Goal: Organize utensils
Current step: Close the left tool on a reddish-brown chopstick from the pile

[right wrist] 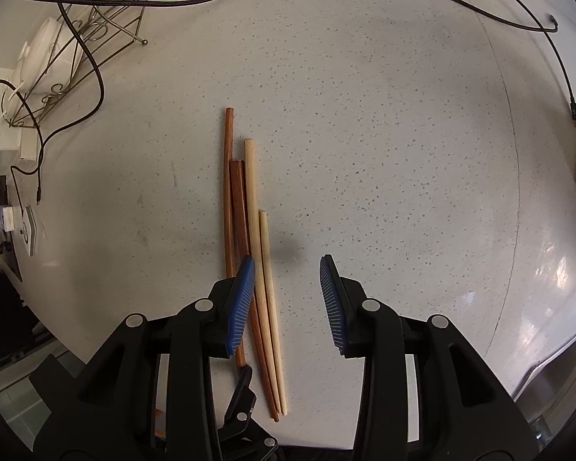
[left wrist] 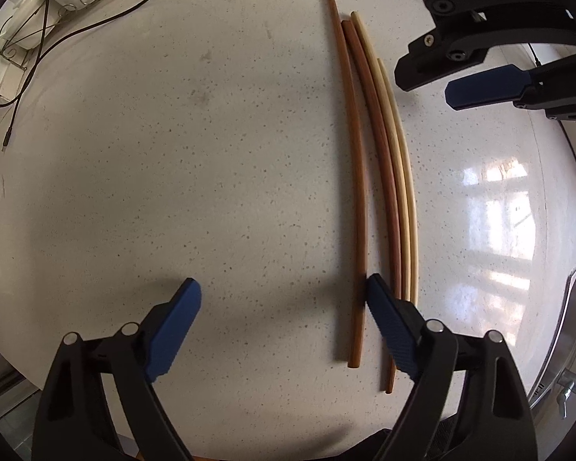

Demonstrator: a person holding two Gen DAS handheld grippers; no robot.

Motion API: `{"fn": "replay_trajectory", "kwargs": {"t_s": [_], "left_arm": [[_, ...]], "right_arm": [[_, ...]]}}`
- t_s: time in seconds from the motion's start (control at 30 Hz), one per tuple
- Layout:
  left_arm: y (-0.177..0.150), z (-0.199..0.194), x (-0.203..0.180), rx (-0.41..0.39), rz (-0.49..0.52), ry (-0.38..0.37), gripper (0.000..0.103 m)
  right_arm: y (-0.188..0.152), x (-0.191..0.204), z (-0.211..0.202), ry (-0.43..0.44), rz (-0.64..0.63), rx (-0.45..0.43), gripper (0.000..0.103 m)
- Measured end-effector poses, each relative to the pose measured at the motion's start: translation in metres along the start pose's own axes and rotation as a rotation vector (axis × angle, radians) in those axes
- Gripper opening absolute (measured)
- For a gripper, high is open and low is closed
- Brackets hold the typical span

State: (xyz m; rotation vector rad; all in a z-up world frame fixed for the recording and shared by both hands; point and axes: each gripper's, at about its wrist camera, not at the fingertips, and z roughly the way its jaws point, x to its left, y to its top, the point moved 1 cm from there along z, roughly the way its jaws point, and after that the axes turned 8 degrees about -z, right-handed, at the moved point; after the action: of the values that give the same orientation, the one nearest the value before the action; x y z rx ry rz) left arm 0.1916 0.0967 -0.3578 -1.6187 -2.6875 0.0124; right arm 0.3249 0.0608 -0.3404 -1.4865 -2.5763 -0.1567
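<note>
Both the left gripper (left wrist: 284, 299) and right gripper (right wrist: 288, 274) gape wide and empty over the four chopsticks (right wrist: 249, 238), apparently mid-alignment; next, probably evening their staggered ends.

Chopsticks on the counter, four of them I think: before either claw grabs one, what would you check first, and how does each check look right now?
1. Left claw open: ok, jaws wide apart, nothing held.
2. Right claw open: ok, empty.
3. Chopsticks flat on the countertop: ok, two dark chopsticks and two light chopsticks lie side by side.
4. One stick isolated for a clean grab: not ok, they touch or nearly touch along their length.
5. Claws clear of each other: ok, apart in the left wrist view.
6. Loose cables away from the sticks: ok.
</note>
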Motion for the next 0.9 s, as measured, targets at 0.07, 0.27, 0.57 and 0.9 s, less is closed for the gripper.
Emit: {"fn": "replay_trajectory", "kwargs": {"t_s": [0.07, 0.27, 0.57, 0.9], "left_arm": [[-0.001, -0.002, -0.002, 0.002, 0.014, 0.001, 0.070], [-0.004, -0.006, -0.006, 0.007, 0.045, 0.005, 0.038], [-0.006, -0.005, 0.003, 0.000, 0.057, 0.012, 0.009], [-0.009, -0.009, 0.018, 0.014, 0.080, -0.005, 0.007]], "right_arm": [[0.000, -0.004, -0.001, 0.001, 0.006, -0.001, 0.034], [0.000, -0.006, -0.003, 0.001, 0.002, 0.002, 0.034], [0.001, 0.004, 0.003, -0.005, -0.003, 0.018, 0.030], [-0.002, 0.010, 0.007, -0.026, -0.003, 0.021, 0.029]]}}
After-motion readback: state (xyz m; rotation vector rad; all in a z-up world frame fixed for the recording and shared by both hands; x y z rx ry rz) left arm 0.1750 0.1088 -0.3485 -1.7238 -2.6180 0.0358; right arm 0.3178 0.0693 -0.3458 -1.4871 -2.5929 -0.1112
